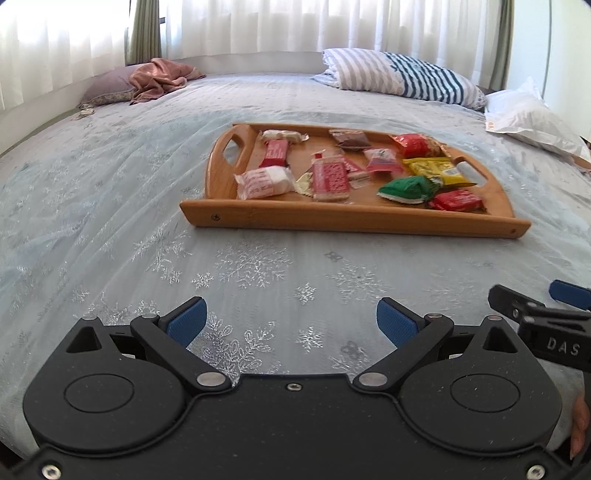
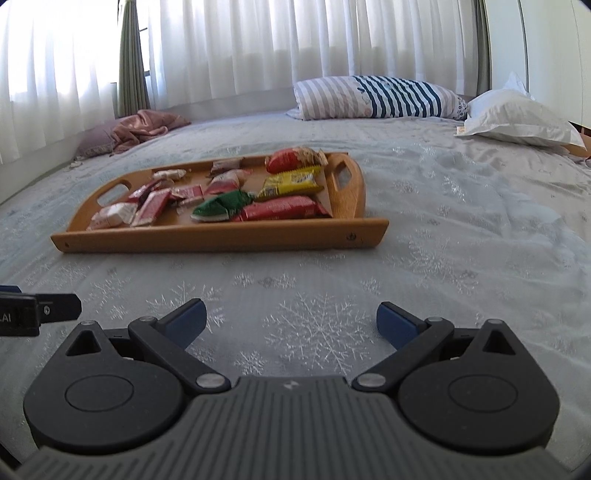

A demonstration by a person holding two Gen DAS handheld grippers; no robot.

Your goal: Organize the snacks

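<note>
Wooden tray (image 1: 351, 216) lying flat on the pale snowflake-patterned bedspread (image 1: 258, 266), near the middle of the bed, with cut-out handles at both short ends. Loaded with wrapped snacks, all inside its rim: green packet (image 1: 406, 189) toward the near edge, touching a red bar (image 1: 456, 201) beside it at the near corner by one handle; yellow packet (image 1: 437, 170) just behind those two; red pouch (image 1: 415, 144) at the far corner of that same end. Pink-and-white packets (image 1: 263, 181) bunched at the other end, with a dark brown packet (image 1: 349, 139) near the far rim. Well short of the tray, over bare bedspread: left gripper (image 1: 291, 323), blue pads spread wide, nothing between them; right gripper (image 2: 291, 321) alongside it, likewise spread as wide as it goes, gripping nothing. Tip of each claw visible at the edge of the other's view. At the head of the bed, well apart from the tray: striped pillow (image 1: 402, 75), white pillow (image 1: 528, 118), crumpled pink cloth (image 1: 162, 75) on a mauve cushion. White curtains (image 1: 258, 26) behind.
</note>
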